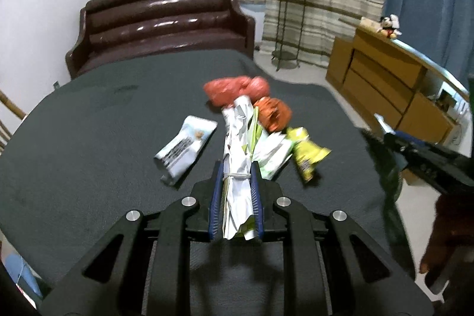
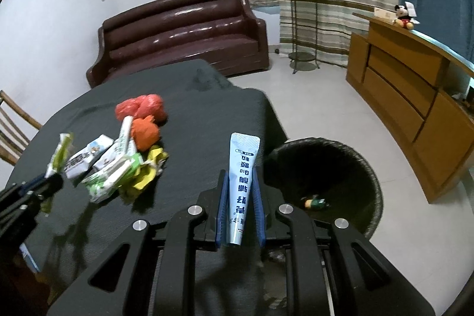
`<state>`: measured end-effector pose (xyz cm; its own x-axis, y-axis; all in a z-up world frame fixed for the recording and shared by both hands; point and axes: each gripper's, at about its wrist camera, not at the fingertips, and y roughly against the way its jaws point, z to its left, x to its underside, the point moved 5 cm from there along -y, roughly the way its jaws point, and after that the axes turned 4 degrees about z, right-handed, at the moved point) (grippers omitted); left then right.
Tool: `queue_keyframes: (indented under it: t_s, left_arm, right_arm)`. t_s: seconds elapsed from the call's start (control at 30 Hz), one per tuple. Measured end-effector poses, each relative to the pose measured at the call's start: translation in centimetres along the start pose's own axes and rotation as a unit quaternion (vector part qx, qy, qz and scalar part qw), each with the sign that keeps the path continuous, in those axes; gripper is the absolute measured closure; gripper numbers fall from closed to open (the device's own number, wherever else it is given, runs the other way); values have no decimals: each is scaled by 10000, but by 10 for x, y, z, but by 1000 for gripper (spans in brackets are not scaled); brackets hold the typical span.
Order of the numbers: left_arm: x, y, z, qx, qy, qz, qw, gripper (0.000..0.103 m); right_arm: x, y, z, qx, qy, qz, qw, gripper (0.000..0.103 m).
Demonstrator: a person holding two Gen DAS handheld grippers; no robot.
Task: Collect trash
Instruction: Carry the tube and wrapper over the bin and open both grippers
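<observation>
My left gripper is shut on a crumpled white and green wrapper and holds it above the dark table. Beyond it lie a white snack packet, a yellow wrapper, an orange wrapper and a red plastic bag. My right gripper is shut on a pale blue tube, held over the table's right edge beside a black trash bin. The trash pile lies to its left, with the left gripper at its near side.
A brown leather sofa stands behind the table. A wooden cabinet runs along the right wall. A plant stand is by the curtain. A wooden chair is at the table's left. The bin holds a small item.
</observation>
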<state>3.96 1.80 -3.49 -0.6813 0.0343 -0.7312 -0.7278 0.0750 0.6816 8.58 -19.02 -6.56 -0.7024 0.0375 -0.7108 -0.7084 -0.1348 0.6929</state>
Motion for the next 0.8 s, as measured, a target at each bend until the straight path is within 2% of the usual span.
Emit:
queue_keyframes:
  t_s: [0.27,0.6,0.8]
  left_arm:
    - [-23,-17,-50,411,-295,-171,9986,85]
    - [-39,-59,-123,812,-688,-56,9943,85]
    - [-41,-80,-154,888,-891,91,9920,85]
  right_arm:
    - [-8,0,-34,360,-136,-72,9992,86]
    - [-9,-4,-69,729,-249,-89,9970,86]
    - [-9,-9,-84,810,-273,-62,9963,86]
